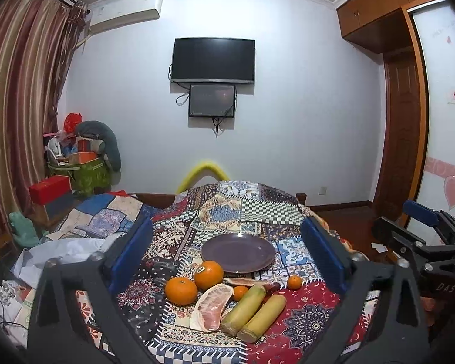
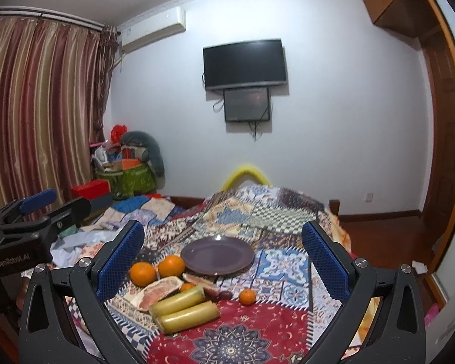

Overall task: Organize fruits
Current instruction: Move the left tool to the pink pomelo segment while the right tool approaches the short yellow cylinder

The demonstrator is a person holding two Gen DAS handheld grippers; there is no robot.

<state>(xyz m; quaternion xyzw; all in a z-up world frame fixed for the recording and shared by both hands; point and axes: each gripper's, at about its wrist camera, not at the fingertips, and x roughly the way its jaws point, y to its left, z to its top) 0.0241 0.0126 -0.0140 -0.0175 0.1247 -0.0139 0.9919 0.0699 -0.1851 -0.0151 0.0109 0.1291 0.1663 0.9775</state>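
1. Our left gripper (image 1: 227,254) and right gripper (image 2: 223,257) both stand spread wide, pinching nothing.
2. The fruits lie low and centre in both views on the patchwork cloth (image 1: 315,312), just below the empty purple plate (image 1: 238,252).
3. We judge an orange (image 1: 208,274) by the rim the easiest start: straddle it squarely, close gently, and avoid nudging the pomelo wedge (image 1: 210,306) or sugarcane pieces (image 1: 251,312).
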